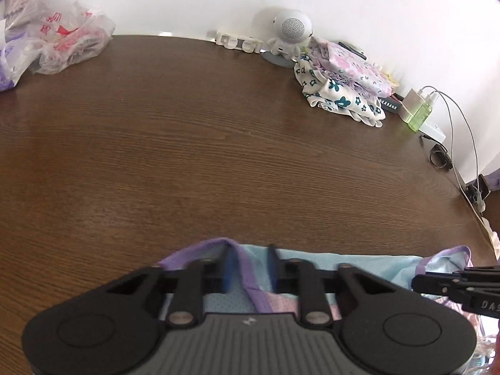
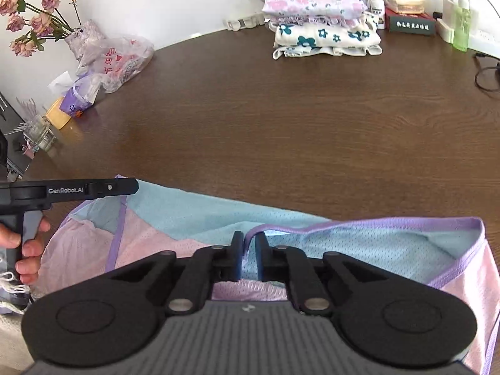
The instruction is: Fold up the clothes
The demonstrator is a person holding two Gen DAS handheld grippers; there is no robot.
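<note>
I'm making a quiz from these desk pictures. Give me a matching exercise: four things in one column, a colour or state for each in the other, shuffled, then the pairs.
Things:
1. mesh garment
2. folded clothes stack
3. spray bottle
4. left hand-held gripper

Descriptions:
A. pale green
B. shut on purple trim
C. blue and pink
D. floral prints, by the wall

Pairs: 1-C, 2-D, 3-A, 4-B

the middle of the brown table is left bare, so wide passage is offered ahead of the garment at the near edge. the far rim is blocked by folded clothes, a white speaker and a green bottle; plastic bags crowd the left.
</note>
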